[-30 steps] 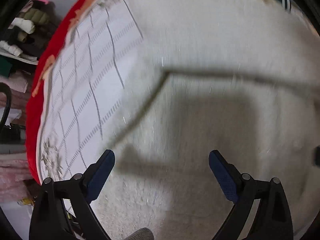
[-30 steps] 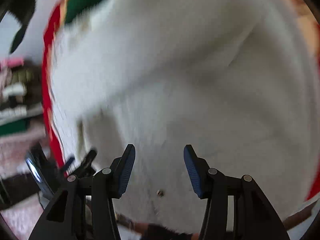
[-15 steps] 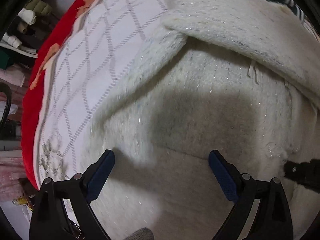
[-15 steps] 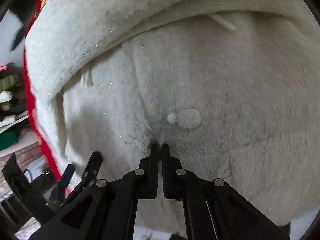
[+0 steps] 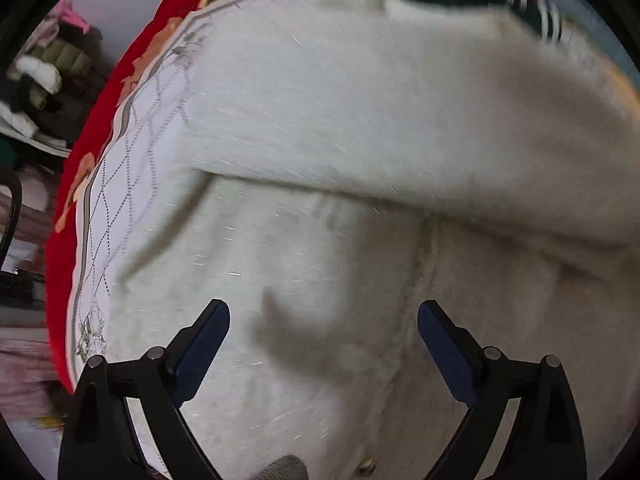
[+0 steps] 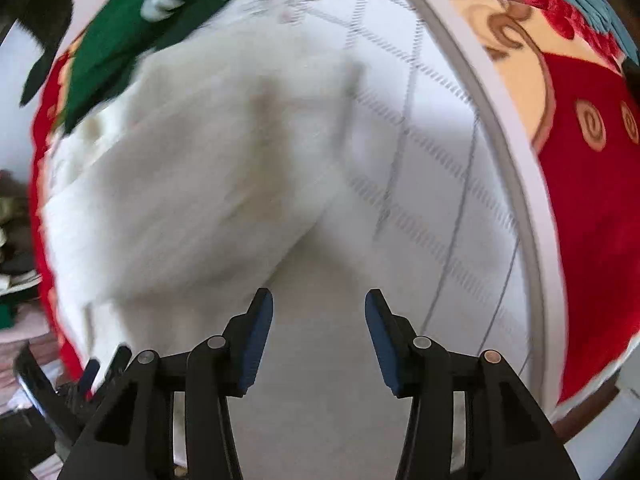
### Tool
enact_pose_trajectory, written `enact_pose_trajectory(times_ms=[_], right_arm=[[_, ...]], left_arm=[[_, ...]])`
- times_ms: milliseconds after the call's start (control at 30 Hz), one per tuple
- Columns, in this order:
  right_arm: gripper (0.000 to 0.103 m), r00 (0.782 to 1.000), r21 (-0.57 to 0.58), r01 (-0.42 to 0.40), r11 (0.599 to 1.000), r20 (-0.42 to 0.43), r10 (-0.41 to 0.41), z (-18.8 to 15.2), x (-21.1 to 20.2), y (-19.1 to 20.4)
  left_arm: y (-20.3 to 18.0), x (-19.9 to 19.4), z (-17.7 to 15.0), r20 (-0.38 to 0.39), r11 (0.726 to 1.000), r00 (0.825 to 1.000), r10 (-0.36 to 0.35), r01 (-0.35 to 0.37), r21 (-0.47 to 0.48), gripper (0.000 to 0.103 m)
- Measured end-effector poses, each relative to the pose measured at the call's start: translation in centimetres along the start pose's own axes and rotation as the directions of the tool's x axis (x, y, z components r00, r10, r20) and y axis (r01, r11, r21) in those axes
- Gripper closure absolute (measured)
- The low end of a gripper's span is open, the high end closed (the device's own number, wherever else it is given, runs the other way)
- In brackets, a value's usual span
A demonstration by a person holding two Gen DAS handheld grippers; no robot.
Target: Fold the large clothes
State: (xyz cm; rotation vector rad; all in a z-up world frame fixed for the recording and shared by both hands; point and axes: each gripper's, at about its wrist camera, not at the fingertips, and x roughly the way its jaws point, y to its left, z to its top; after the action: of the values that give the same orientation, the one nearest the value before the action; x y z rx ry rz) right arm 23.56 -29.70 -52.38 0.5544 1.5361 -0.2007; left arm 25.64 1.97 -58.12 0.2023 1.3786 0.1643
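Cream fleece garment (image 5: 360, 128) on quilted white sheet (image 6: 432, 184); green clothing (image 6: 116, 40) beyond; left gripper (image 5: 323, 336) spread wide, empty; right gripper (image 6: 319, 320) opening, empty.

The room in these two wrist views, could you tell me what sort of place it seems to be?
Probably a bedroom or home laundry corner. A fluffy white garment lies on a quilted white bedspread over a red patterned blanket, and stacked folded clothes sit on shelves at the left.
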Motion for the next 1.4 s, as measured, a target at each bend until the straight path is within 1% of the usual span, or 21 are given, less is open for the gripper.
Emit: enact_pose_trajectory(times_ms=[33,67,100,167,233,300,367,433,467,500,567,667,767,800,833,967,1067,1133,1233,1333,1400], right_arm=[[0.055,1.000,-0.019,-0.005,1.000,-0.016,0.005,1.4,1.2,-0.7],[0.069,0.999,-0.034,-0.027,0.999,-0.033,0.026,2.6,2.4,-1.1],[0.091,0.998,-0.052,-0.042,0.998,-0.047,0.040,3.4,3.4,-1.4],[0.094,0.998,-0.039,-0.043,0.998,-0.042,0.041,4.3,4.4,-2.8],[0.095,0.995,0.003,-0.076,0.997,-0.062,0.076,4.9,5.2,-4.0],[0.093,0.993,-0.056,-0.067,0.996,-0.096,0.061,5.1,5.3,-3.3],[0.084,0.988,-0.171,-0.081,0.982,-0.143,0.056,5.4,5.0,-1.7],[0.052,0.983,-0.193,-0.119,0.974,-0.164,0.088,5.4,4.0,-1.9],[0.025,0.980,-0.201,-0.139,0.970,-0.167,0.106,5.4,2.9,-2.5],[0.018,0.979,-0.212,-0.155,0.965,-0.162,0.121,5.6,1.8,-3.5],[0.018,0.983,-0.249,-0.145,0.958,-0.148,0.110,5.1,0.2,-5.0],[0.018,0.990,-0.284,-0.096,0.954,-0.124,0.063,4.1,-2.5,-7.9],[0.018,0.994,-0.274,-0.041,0.961,-0.104,0.013,4.2,-3.8,-10.9],[0.018,0.995,-0.271,-0.029,0.962,-0.101,0.001,4.0,-3.9,-11.7],[0.018,0.995,-0.263,-0.006,0.965,-0.095,-0.020,4.1,-4.1,-14.7],[0.018,0.994,-0.209,0.053,0.976,-0.082,-0.071,5.0,-5.2,-19.9],[0.018,0.991,-0.178,0.101,0.979,-0.070,-0.115,5.7,-5.2,-23.1],[0.018,0.988,-0.169,0.132,0.977,-0.062,-0.144,5.8,-4.8,-23.5],[0.018,0.986,-0.153,0.143,0.978,-0.059,-0.153,6.4,-4.6,-24.8],[0.018,0.987,-0.151,0.138,0.979,-0.055,-0.148,6.7,-4.3,-24.7],[0.018,0.989,-0.152,0.122,0.981,-0.059,-0.132,6.9,-3.9,-24.3]], left_arm=[[-1.0,1.2,-0.1,-0.030,1.000,0.999,0.030,-0.030,-0.001,0.007],[-1.4,2.1,-0.2,-0.048,0.999,0.998,0.041,-0.042,-0.015,0.004],[-1.3,2.4,-0.2,-0.043,0.998,0.998,0.049,-0.050,-0.031,0.001],[-1.2,2.4,-0.2,-0.035,0.996,0.998,0.059,-0.061,-0.062,0.000],[-1.1,2.1,-0.6,-0.042,0.993,0.997,0.071,-0.074,-0.090,0.000],[-0.8,2.0,-0.6,-0.050,0.989,0.994,0.094,-0.099,-0.112,0.000],[-1.1,1.2,-0.7,-0.057,0.983,0.990,0.128,-0.135,-0.127,0.000],[-2.3,-0.1,-0.6,-0.067,0.971,0.978,0.199,-0.206,-0.124,0.000],[-2.6,-0.8,-0.8,-0.065,0.965,0.972,0.226,-0.232,-0.121,0.000],[-3.2,-2.2,-1.1,-0.053,0.957,0.964,0.262,-0.266,-0.117,0.000],[-4.5,-4.3,-1.9,-0.043,0.942,0.948,0.316,-0.319,-0.105,0.000],[-8.0,-8.2,-4.4,-0.031,0.898,0.901,0.433,-0.434,-0.067,0.000],[-12.9,-11.0,-7.3,-0.026,0.880,0.880,0.475,-0.475,-0.023,0.000],[-14.6,-11.7,-8.5,-0.027,0.881,0.881,0.472,-0.473,-0.007,0.000],[-16.0,-12.1,-9.2,-0.033,0.887,0.887,0.461,-0.461,0.011,0.000],[-22.7,-12.6,-11.9,-0.047,0.915,0.918,0.394,-0.387,0.112,0.000],[-26.0,-11.0,-13.0,-0.076,0.920,0.927,0.367,-0.350,0.174,0.000],[-28.0,-9.9,-13.5,-0.094,0.914,0.921,0.378,-0.355,0.196,0.000],[-28.5,-6.7,-13.8,-0.129,0.892,0.895,0.426,-0.392,0.226,0.000],[-27.9,-5.9,-13.3,-0.148,0.898,0.890,0.432,-0.409,0.161,0.000],[-26.6,-5.5,-12.2,-0.139,0.884,0.875,0.464,-0.449,0.130,0.000]])
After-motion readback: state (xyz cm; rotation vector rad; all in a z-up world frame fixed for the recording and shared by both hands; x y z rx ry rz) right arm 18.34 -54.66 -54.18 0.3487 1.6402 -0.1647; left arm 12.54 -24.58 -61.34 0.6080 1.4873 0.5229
